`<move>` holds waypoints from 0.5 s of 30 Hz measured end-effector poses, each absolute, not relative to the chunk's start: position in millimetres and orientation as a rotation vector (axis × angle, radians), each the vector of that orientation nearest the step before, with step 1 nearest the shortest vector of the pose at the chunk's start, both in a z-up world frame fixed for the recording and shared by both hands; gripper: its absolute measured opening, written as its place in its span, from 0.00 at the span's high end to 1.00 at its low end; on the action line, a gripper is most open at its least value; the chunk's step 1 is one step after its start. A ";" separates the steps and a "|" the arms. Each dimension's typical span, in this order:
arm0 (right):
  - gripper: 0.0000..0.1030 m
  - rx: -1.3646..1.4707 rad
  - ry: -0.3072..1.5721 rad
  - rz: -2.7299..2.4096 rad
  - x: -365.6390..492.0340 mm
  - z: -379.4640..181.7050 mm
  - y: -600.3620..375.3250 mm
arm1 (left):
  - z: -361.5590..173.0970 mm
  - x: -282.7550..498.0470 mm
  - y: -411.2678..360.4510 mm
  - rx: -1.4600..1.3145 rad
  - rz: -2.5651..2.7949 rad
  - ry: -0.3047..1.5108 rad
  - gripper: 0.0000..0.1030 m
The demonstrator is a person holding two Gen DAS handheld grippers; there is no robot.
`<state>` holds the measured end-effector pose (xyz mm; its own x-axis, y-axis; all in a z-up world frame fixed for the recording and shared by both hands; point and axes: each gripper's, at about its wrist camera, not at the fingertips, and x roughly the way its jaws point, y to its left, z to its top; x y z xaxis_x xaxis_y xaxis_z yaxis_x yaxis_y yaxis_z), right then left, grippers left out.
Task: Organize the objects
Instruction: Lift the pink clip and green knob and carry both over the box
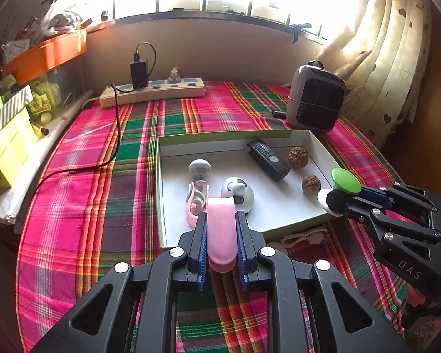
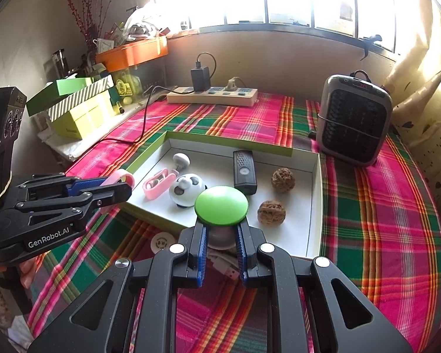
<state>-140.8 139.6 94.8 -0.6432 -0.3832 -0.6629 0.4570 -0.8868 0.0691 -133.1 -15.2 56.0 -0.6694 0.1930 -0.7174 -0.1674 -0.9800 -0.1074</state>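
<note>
Between the left gripper's [image 1: 221, 229] ribbed blue pads, the pink clip [image 1: 221, 234] looks like smooth, matt plastic. Between the right gripper's [image 2: 220, 242] fingers, the green-capped knob [image 2: 221, 205] has a smooth satin plastic top. Ahead of the fingers, the white box [image 1: 310, 139] looks like matt cardboard, the two walnuts [image 2: 282, 179] are rough and wrinkled, and the plaid cloth [image 1: 73, 206] beneath is woven fabric.

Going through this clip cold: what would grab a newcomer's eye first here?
Probably the loud pink-and-green plaid cloth over the whole table, with the shallow white box at its middle. Next, the two loads held over the box's near edge: the left gripper clamps a pink loop, and the right gripper clamps a green-capped mushroom toy.
</note>
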 end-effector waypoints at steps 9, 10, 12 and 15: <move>0.82 0.979 0.153 -2.472 -159.1 94.4 135.8 | 56.5 -148.9 -12.8 -1.169 2.693 -0.048 0.85; 0.82 0.981 0.154 -2.471 -160.4 94.2 135.7 | 56.0 -150.7 -12.7 -1.171 2.691 -0.048 0.85; 0.82 0.986 0.158 -2.465 -163.2 93.1 134.8 | 55.2 -154.5 -12.7 -1.178 2.690 -0.052 0.85; 0.82 0.992 0.161 -2.459 -167.2 91.1 133.7 | 55.2 -160.9 -11.6 -1.181 2.682 -0.049 0.85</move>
<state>-167.2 133.7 91.1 -0.6214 -0.3892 -0.6799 0.4744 -0.8776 0.0687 -160.9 -11.6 55.2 -0.6567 0.2047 -0.7258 -0.1781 -0.9773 -0.1145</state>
